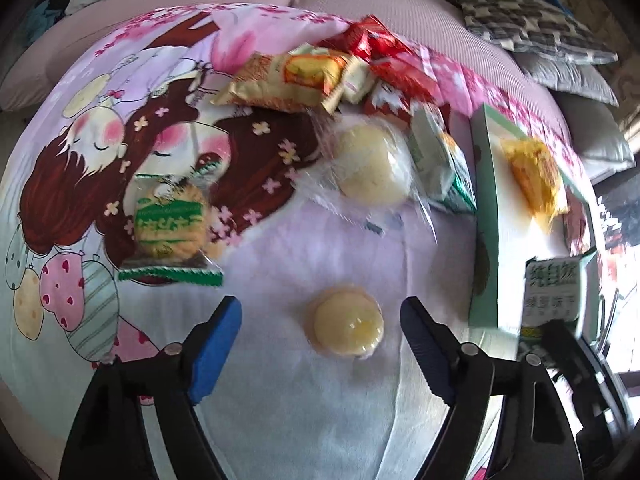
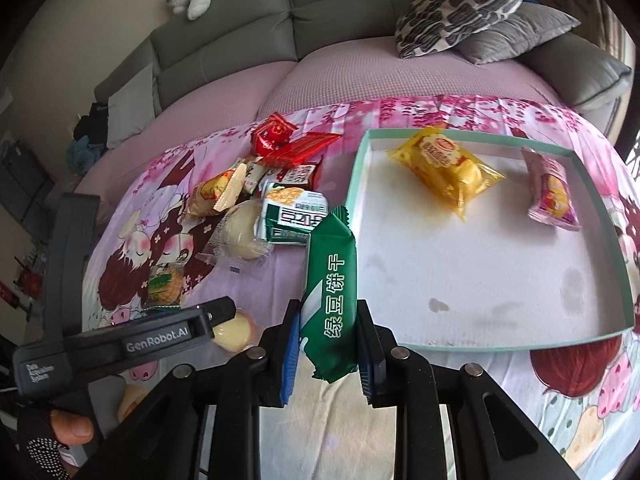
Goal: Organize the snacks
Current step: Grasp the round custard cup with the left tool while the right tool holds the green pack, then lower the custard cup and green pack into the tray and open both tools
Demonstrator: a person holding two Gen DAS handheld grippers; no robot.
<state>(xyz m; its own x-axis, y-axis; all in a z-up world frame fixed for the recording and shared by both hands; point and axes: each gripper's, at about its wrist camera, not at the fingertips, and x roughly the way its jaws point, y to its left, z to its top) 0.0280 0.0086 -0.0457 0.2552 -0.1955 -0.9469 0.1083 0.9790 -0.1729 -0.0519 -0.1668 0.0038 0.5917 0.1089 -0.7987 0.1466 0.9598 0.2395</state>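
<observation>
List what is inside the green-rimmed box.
Inside the box lie two snacks: a yellow packet and a pink packet, plus some stains on its white floor. Nothing there is covered.

Glossy plastic green biscuit packet [image 2: 329,300]

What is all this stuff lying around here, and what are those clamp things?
box lid tray: one, mint-edged white, right on the cloth.
yellow bread packet: one, in tray.
pink snack packet: one, in tray.
red packets: several, far end of the pile.
round pale cakes: two in clear wrap, one between the left fingers.
green-striped cookie packet: one, left on the cloth.
cartoon cloth: one, pink.
cushions: two, on the sofa.
left gripper: open.
right gripper: holds green biscuit packet.
</observation>
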